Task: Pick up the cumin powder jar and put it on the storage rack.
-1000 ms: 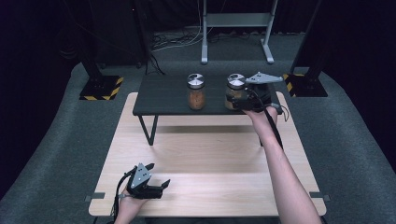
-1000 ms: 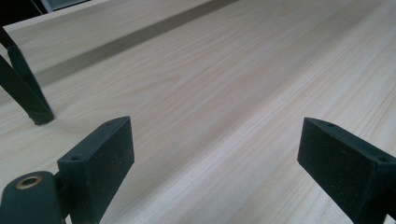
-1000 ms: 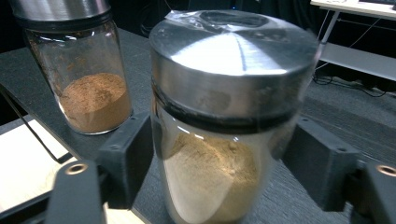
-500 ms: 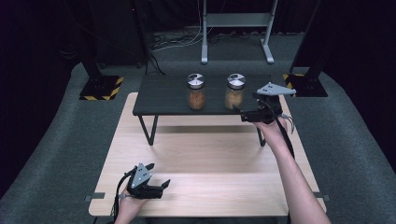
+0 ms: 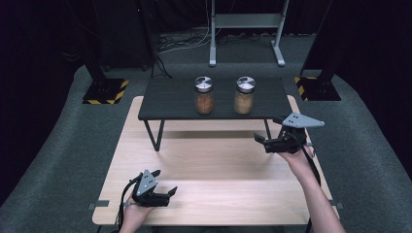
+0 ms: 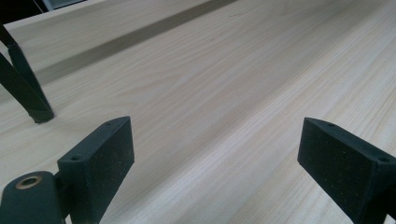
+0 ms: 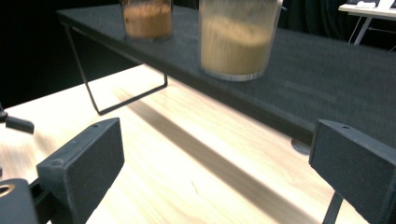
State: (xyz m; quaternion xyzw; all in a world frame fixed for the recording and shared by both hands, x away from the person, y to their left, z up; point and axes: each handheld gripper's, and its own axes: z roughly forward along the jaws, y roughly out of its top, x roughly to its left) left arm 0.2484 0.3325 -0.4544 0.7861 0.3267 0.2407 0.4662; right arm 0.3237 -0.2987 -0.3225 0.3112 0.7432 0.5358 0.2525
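Where carpet darkens, wooden table (image 5: 214, 165), black shelf (image 5: 170, 99)

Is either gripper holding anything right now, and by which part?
Nothing is held: the left gripper and right gripper are both open, jaws empty.

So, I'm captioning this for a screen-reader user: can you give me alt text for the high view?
Two lidded jars, one reddish and one tan, stand side by side on a low black shelf atop a wooden table. The right tool, open and empty, hovers below the shelf's right end; the left tool rests open near the table's front edge.
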